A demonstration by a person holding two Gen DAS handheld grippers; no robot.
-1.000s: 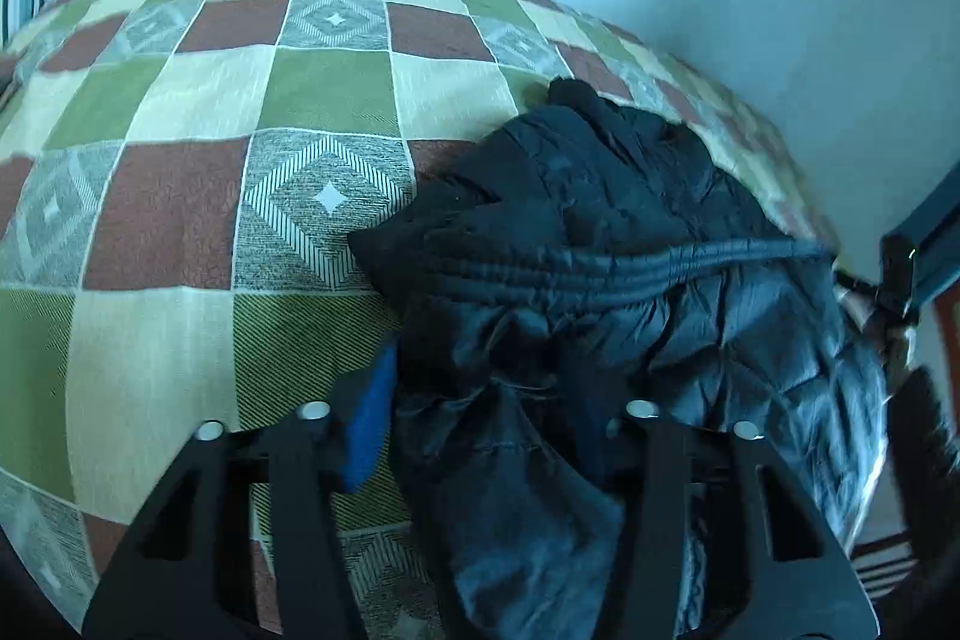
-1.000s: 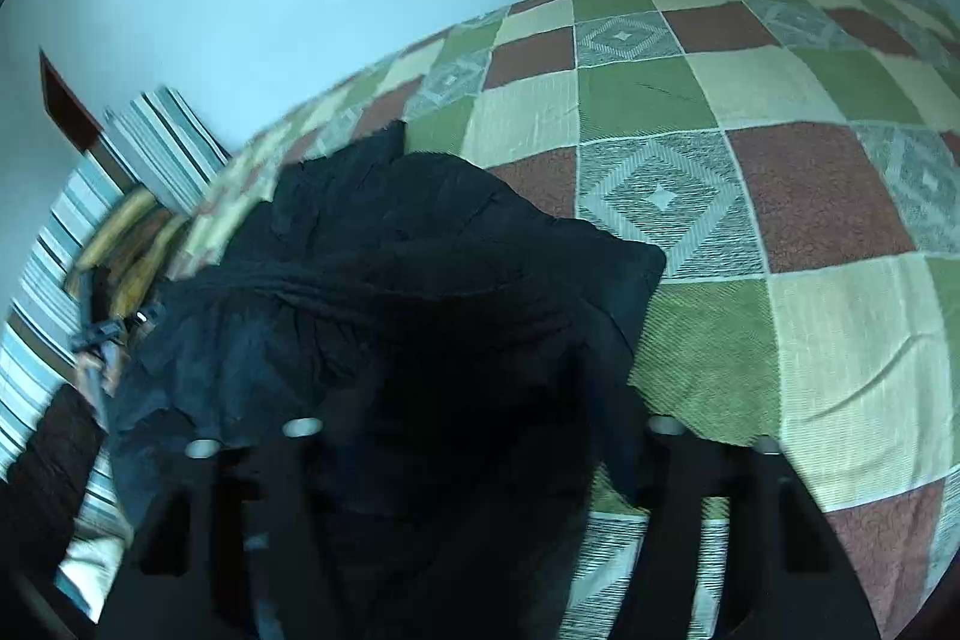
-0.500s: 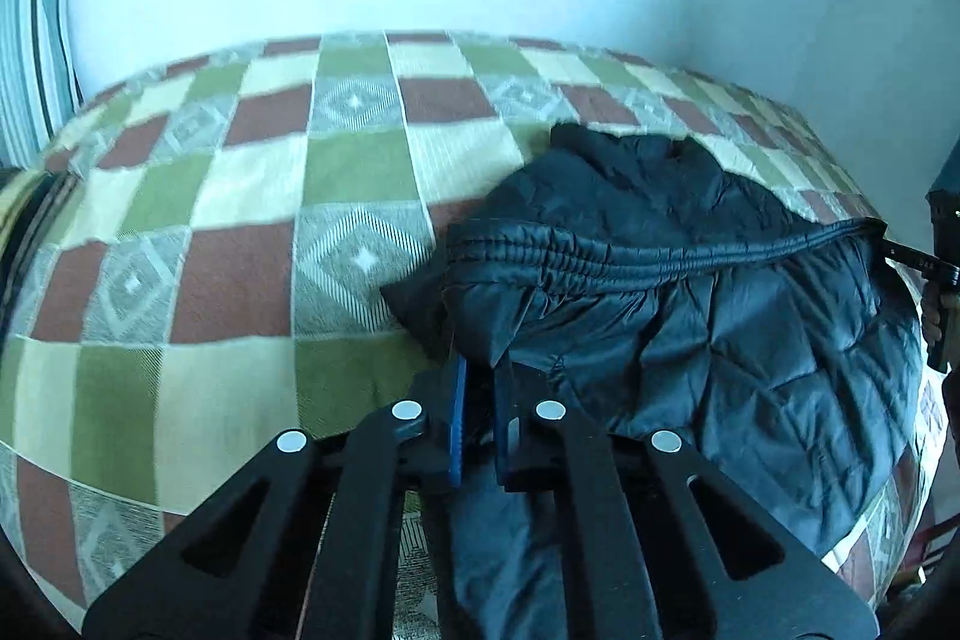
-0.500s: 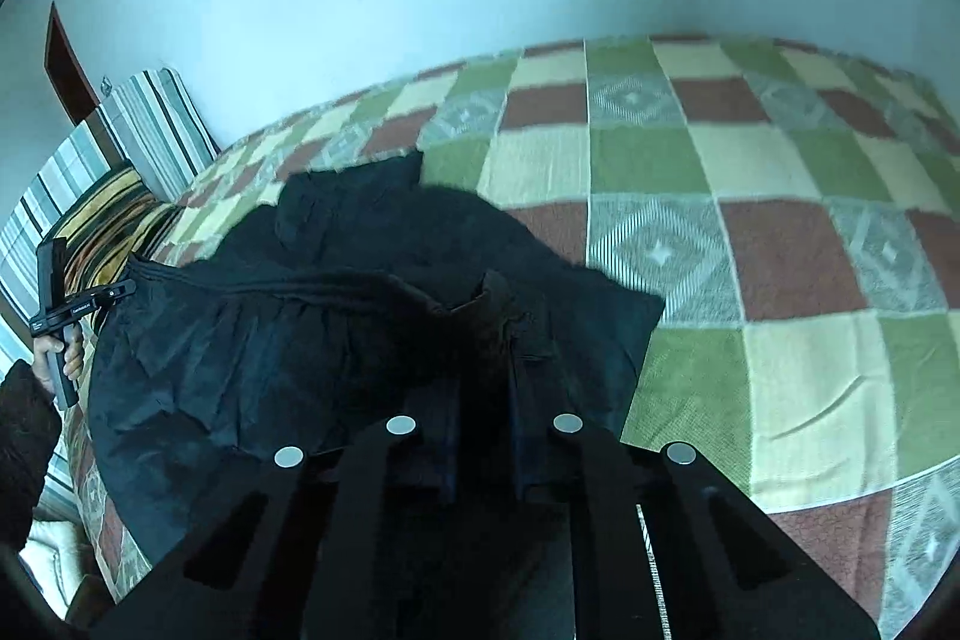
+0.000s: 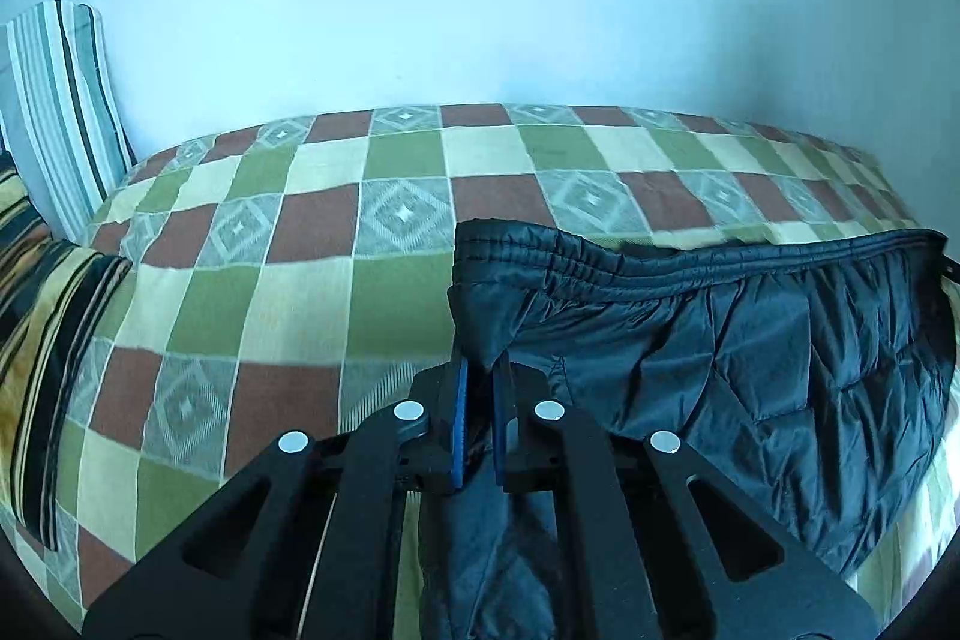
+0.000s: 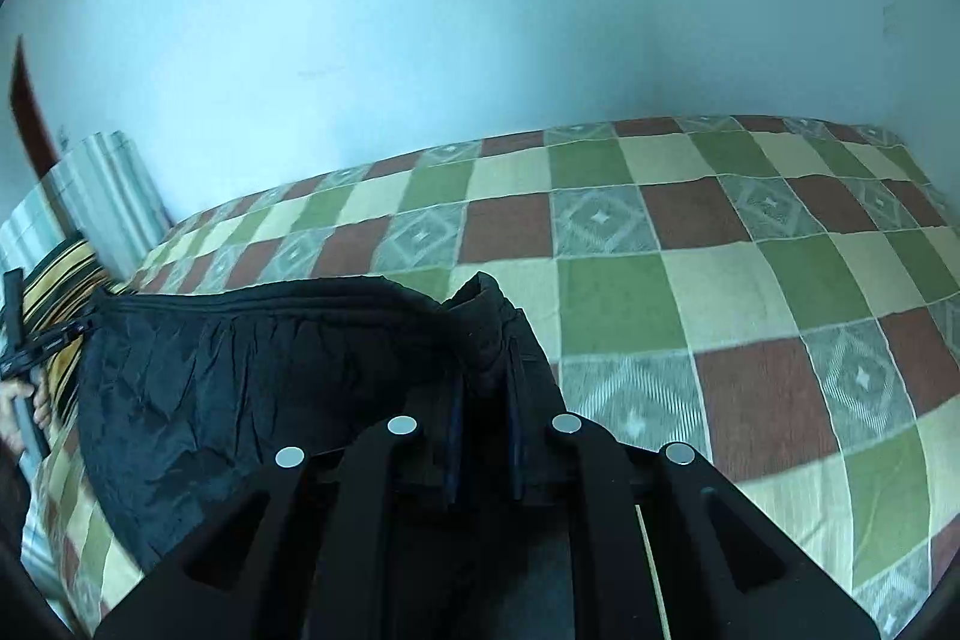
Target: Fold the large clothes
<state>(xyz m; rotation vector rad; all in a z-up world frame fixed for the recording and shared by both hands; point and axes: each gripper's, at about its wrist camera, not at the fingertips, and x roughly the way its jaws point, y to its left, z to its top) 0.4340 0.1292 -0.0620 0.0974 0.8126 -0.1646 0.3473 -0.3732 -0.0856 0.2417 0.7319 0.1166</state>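
Both grippers, left (image 5: 479, 388) and right (image 6: 485, 394), clamp the elastic waistband corners of soft, slippery black quilted padded trousers (image 5: 750, 358); light, limp fabric sags between.

A bed (image 5: 312, 280) fills both wrist views, spread with a cover of green, cream and brown squares and grey diamond patches. Its far edge runs along a pale wall. At the left end, a grey-and-white striped pillow (image 5: 60, 112) stands propped against that wall, with a yellow-and-black striped cushion (image 5: 42, 316) lying just beside it. A black quilted garment (image 5: 750, 340) hangs partly raised over the near edge, its lower folds resting on the cover.
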